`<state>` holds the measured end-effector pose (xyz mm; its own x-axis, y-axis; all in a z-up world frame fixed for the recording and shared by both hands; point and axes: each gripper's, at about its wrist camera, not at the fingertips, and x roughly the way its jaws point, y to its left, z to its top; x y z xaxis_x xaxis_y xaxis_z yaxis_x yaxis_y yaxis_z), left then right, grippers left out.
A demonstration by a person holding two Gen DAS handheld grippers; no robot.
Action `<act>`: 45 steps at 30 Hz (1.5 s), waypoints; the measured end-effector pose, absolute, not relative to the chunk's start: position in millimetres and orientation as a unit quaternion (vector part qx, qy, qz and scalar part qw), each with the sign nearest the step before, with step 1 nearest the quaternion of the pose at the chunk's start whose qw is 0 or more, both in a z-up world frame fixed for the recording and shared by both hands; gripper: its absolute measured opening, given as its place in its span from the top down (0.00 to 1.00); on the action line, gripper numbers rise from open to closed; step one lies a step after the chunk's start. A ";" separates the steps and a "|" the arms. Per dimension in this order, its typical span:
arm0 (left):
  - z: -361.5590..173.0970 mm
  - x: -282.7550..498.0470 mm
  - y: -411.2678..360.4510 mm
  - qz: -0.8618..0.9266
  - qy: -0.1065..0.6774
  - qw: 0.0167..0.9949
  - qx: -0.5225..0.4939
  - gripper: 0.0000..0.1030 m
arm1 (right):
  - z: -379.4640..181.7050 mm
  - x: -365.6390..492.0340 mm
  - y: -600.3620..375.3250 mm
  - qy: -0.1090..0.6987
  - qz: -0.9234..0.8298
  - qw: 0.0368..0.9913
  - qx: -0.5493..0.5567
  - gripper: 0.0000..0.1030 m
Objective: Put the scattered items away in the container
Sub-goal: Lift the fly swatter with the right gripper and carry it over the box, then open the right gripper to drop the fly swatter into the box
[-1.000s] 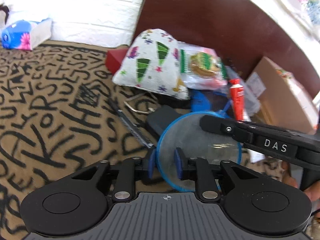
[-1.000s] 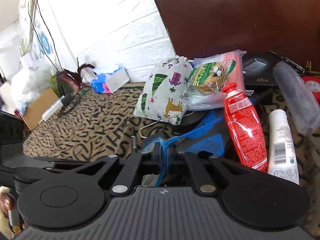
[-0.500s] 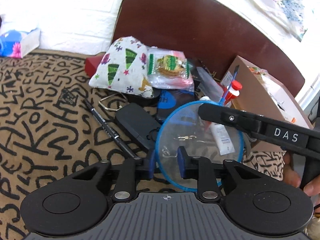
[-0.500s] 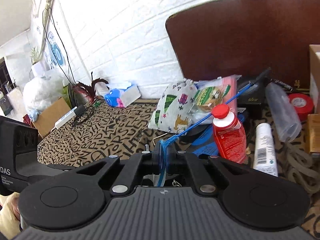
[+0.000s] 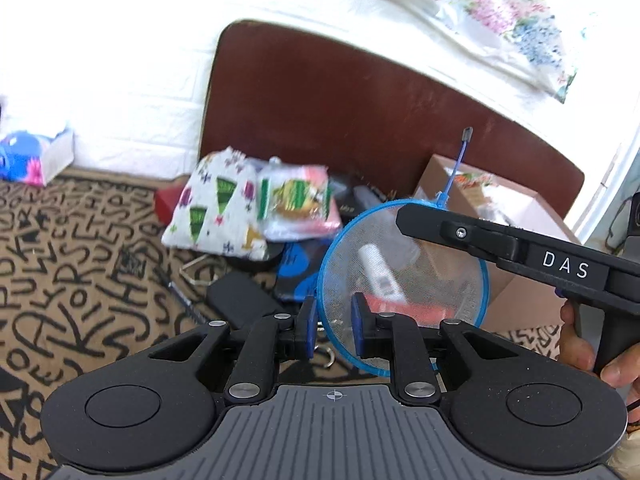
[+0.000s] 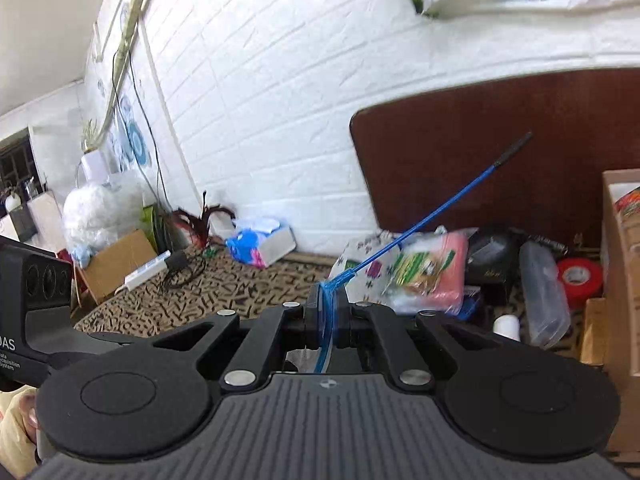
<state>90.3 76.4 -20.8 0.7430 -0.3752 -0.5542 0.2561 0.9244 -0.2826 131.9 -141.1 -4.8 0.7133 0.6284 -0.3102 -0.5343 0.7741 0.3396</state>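
A round blue-rimmed mesh net (image 5: 404,264) hangs in the air above the pile, its thin blue handle (image 6: 432,220) pointing up and to the right. My right gripper (image 6: 328,312) is shut on the net's rim and reaches in from the right in the left wrist view. My left gripper (image 5: 333,332) straddles the lower left rim. Its left pad sits at the rim, and a gap shows before the right pad. The cardboard box (image 5: 516,216) stands at the right behind the net. A printed cloth pouch (image 5: 216,208) and a snack bag (image 5: 296,200) lie on the patterned cloth.
A white tube (image 5: 378,272) and a red tube (image 5: 404,308) show through the mesh. A black case (image 5: 240,300) and a pen (image 5: 180,296) lie near the left gripper. A clear bottle (image 6: 544,288) and a red tape roll (image 6: 580,276) sit by the box. A tissue box (image 5: 36,156) stands far left. A brown board leans on the wall.
Both grippers have risen with the net, so the pile lies lower and farther off. The net's handle has swung upward. The left jaws have narrowed a little around the rim.
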 end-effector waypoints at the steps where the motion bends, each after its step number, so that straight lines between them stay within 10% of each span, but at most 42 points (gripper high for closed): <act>1: -17.3 90.6 72.7 -0.173 0.312 0.929 -0.092 0.86 | -2.3 131.1 -145.6 0.203 0.312 0.921 0.116 0.95; 28: 9.1 194.7 -195.6 -0.330 0.309 0.892 -0.003 0.86 | 12.2 154.2 -395.9 0.169 0.077 0.968 0.171 0.94; 30: 2.0 203.5 -203.9 -0.326 0.315 0.891 -0.002 0.81 | 5.1 163.4 -401.5 0.181 0.071 0.966 0.169 0.91; 31: -1.5 207.2 -206.0 -0.324 0.318 0.891 -0.002 0.62 | 0.4 169.4 -403.3 0.191 0.066 0.965 0.167 0.91; 36: -15.7 213.3 -202.8 -0.293 0.317 0.902 0.002 0.19 | -21.6 179.8 -403.7 0.235 0.011 0.964 0.121 0.28; 45: -17.5 199.0 -200.2 -0.285 0.296 0.911 0.018 0.04 | -30.1 160.2 -399.6 0.238 -0.013 0.967 0.094 0.11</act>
<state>199.0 -200.2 -17.5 0.6620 -0.5089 -0.5503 0.5308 0.8366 -0.1352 160.2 -399.6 -30.1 0.8863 0.0188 -0.4626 0.0706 0.9820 0.1750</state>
